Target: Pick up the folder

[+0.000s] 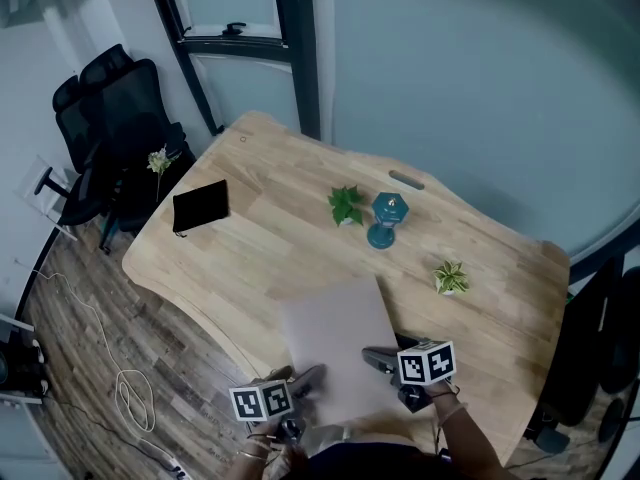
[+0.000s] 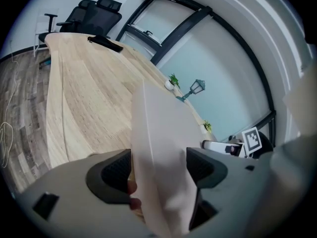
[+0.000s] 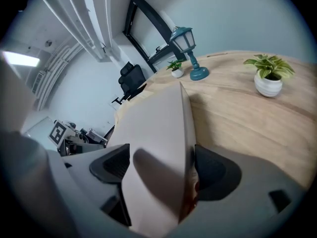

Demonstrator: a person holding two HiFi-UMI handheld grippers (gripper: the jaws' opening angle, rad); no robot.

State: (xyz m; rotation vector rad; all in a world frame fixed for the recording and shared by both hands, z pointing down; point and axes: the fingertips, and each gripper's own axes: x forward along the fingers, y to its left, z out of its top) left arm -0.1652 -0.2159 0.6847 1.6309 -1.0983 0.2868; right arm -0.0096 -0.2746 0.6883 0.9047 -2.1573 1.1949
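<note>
A pale, whitish folder rests on the wooden table near its front edge. My left gripper is at the folder's near left corner and my right gripper at its near right edge. In the left gripper view the folder runs between the dark pads of the left gripper, whose jaws stand wide and do not clamp it. In the right gripper view the folder likewise passes between the spread jaws of the right gripper.
A teal lantern and two small potted plants stand behind the folder. A black pouch lies at the table's far left. Black office chairs stand beyond the left end. Cables lie on the wood floor.
</note>
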